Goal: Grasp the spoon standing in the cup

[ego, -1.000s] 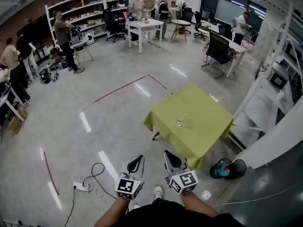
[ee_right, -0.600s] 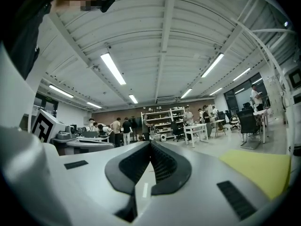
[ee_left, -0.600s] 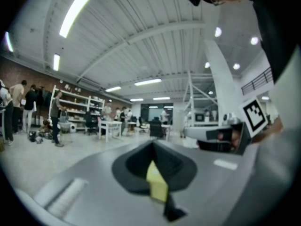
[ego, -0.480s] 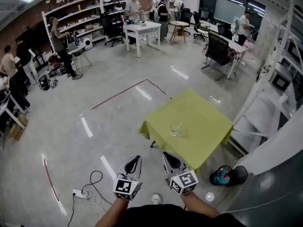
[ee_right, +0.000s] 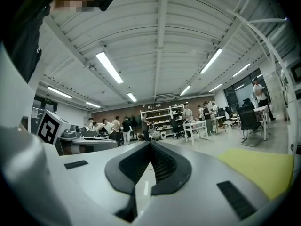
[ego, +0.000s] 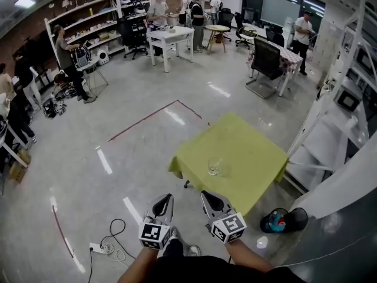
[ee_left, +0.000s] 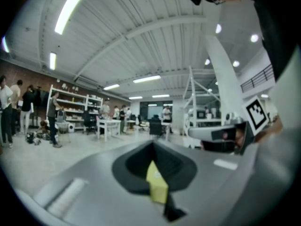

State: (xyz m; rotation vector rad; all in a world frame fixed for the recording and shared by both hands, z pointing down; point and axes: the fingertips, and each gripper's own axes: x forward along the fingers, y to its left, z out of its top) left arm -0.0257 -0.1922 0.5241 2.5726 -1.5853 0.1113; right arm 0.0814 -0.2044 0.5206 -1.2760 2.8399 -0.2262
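A small clear glass cup (ego: 214,168) stands on the table with the yellow-green cloth (ego: 247,152), near its closest edge. The spoon in it is too small to make out clearly. Both grippers are held low in front of the person, well short of the table. My left gripper (ego: 167,197) and right gripper (ego: 206,194) point towards it, jaws together, nothing in them. In the left gripper view the left gripper (ee_left: 153,144) has its jaws meeting at the tip. The right gripper (ee_right: 150,142) is likewise shut, with the yellow cloth (ee_right: 263,168) low at the right.
A cable and power strip (ego: 100,247) lie on the floor at the left. A dark bag with a teal object (ego: 283,220) sits right of the table, beside white racking (ego: 330,140). Red tape lines (ego: 147,117) mark the floor. People, desks and chairs fill the far side.
The person has stepped closer: the table and cup have slid nearer and slightly left in the head view. Both grippers keep the same pose, still shut.
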